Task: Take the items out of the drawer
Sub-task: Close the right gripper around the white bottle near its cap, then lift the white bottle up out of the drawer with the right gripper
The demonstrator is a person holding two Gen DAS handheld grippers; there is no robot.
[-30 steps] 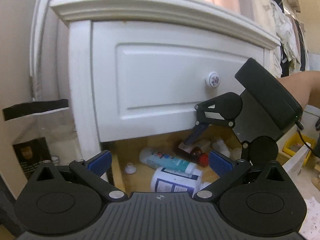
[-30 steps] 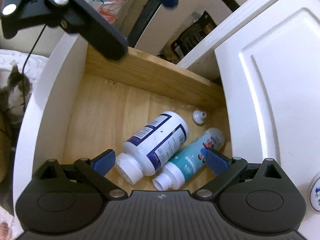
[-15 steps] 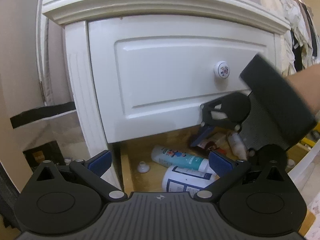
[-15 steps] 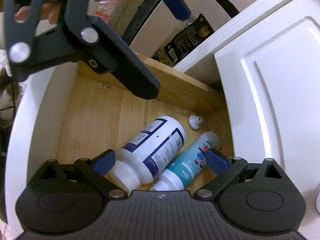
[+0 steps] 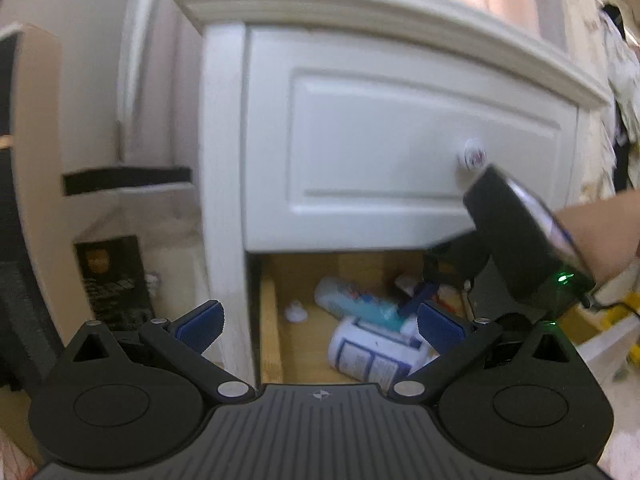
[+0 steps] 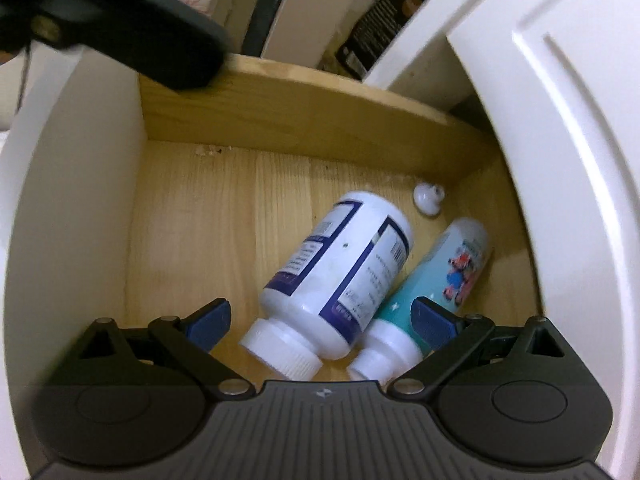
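The lower drawer of a white nightstand stands open, with a wooden floor. In it lie a white bottle with a blue label and a teal bottle with a white cap, side by side. A small white cap lies in the far corner. My right gripper is open, low inside the drawer, its fingers on either side of the two bottles. My left gripper is open and empty outside the drawer, looking in at the bottles and at the right gripper's body.
The shut upper drawer with a round knob overhangs the open one. A dark bag leans beside the nightstand's left side. Yellow items lie to the right. More small items lie deeper in the drawer.
My right gripper has sunk lower into the drawer, closer to the two bottles. My left gripper has swung left and its view is blurred by motion.
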